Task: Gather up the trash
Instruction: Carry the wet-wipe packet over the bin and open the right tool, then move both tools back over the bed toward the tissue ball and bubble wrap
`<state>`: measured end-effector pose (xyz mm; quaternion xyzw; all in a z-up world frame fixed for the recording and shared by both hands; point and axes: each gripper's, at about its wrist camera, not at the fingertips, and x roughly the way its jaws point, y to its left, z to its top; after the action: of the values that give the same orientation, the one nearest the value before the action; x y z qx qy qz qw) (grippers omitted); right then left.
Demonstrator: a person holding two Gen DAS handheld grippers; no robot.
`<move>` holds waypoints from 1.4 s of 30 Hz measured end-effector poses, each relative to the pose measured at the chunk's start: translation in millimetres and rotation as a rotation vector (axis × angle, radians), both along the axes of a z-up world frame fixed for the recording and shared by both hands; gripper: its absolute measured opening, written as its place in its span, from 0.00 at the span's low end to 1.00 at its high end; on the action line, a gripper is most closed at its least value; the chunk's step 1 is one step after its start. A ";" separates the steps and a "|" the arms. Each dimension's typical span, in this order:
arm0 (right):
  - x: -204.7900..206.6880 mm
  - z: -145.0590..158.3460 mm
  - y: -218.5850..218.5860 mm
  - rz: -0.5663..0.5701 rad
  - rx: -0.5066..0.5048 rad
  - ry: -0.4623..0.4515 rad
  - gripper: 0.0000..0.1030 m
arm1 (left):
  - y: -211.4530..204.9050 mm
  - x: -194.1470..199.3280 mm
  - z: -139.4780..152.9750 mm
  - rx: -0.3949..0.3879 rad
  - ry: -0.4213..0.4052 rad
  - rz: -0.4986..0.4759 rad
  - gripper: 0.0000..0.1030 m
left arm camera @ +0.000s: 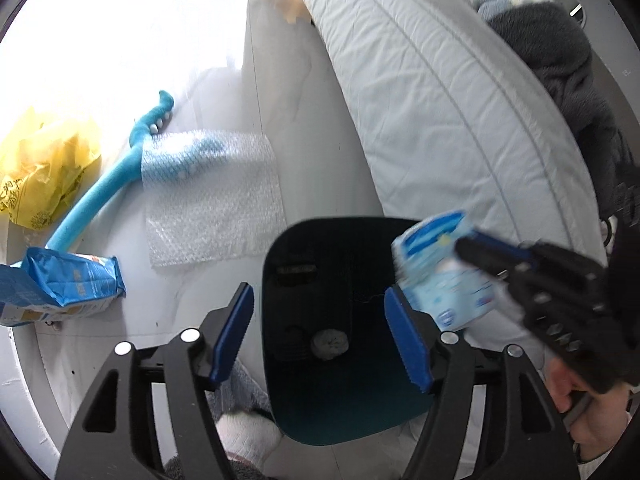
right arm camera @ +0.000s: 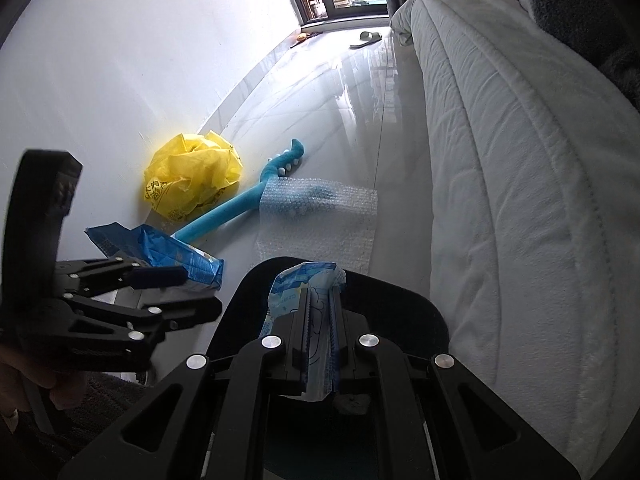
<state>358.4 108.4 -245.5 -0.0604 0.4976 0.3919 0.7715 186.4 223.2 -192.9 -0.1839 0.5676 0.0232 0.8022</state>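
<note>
Two grippers: right gripper fingers clamped on wrapper; left gripper fingers apart, empty.

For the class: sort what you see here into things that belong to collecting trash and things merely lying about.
Job: dark bin; right gripper holding pale blue wrapper; crumpled yellow plastic bag; blue packet; bubble wrap sheet.
Lying about: white mattress; slipper; teal foam stick.
</note>
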 end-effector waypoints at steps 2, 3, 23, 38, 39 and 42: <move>-1.8 -10.7 5.3 0.006 -0.015 0.019 0.08 | 3.9 -1.1 9.5 0.013 -0.038 0.004 0.70; -2.5 -15.7 7.6 0.007 -0.024 0.028 0.08 | 5.0 -1.3 13.9 0.022 -0.054 0.005 0.72; -17.4 -79.0 23.0 0.052 -0.179 0.171 0.12 | -16.5 -4.6 100.4 0.114 -0.389 -0.050 0.78; -33.1 14.1 -15.0 0.051 0.018 0.021 0.51 | -49.4 -9.8 176.5 0.152 -0.680 -0.020 0.82; -34.3 23.1 -20.5 0.048 0.042 0.003 0.51 | -52.5 -9.5 179.2 0.145 -0.691 -0.021 0.82; -35.2 48.9 -36.7 0.032 0.101 -0.055 0.54 | -64.7 -7.9 187.2 0.123 -0.723 -0.027 0.85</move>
<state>323.2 71.7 -196.6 -0.0403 0.4547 0.4270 0.7806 178.5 158.5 -5.7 -0.1239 0.2474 -0.0197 0.9608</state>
